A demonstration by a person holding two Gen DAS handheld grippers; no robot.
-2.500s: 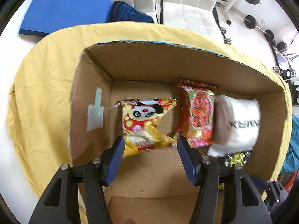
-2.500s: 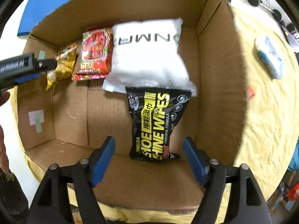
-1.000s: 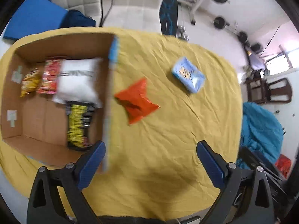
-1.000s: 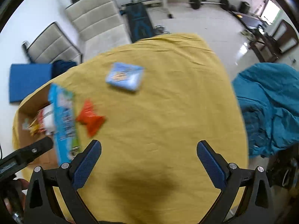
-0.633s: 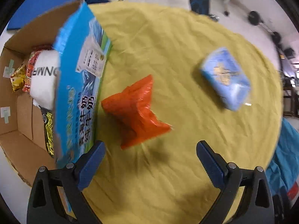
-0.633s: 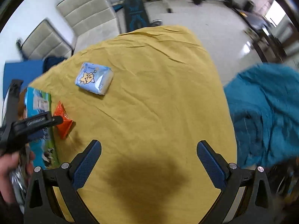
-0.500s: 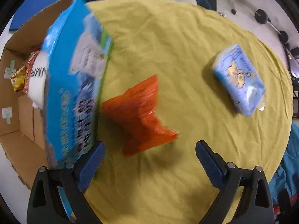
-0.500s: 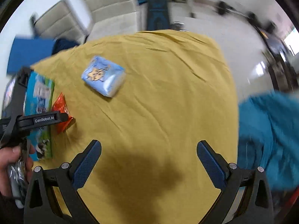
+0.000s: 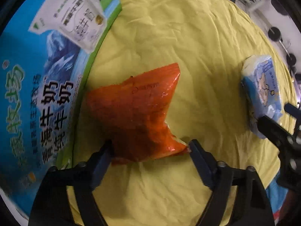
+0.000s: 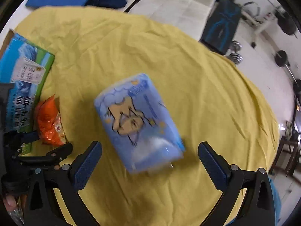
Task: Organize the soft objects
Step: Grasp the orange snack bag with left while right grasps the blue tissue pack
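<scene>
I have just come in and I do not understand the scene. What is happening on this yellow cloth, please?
A person is tidying soft packs with a claw in each hand. The left claw is open and set around the near end of the orange bag, which lies beside the box. The right claw is open too, just short of the blue pack on the cloth. Neither pack is lifted yet.

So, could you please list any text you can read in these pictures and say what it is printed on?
"牛奶": large black characters on the blue box; its other characters are too warped or blurred to read.
Orange packet: faint stamped print, unreadable.
Blue tissue pack: a cartoon figure and blurred lettering, unreadable.
</scene>
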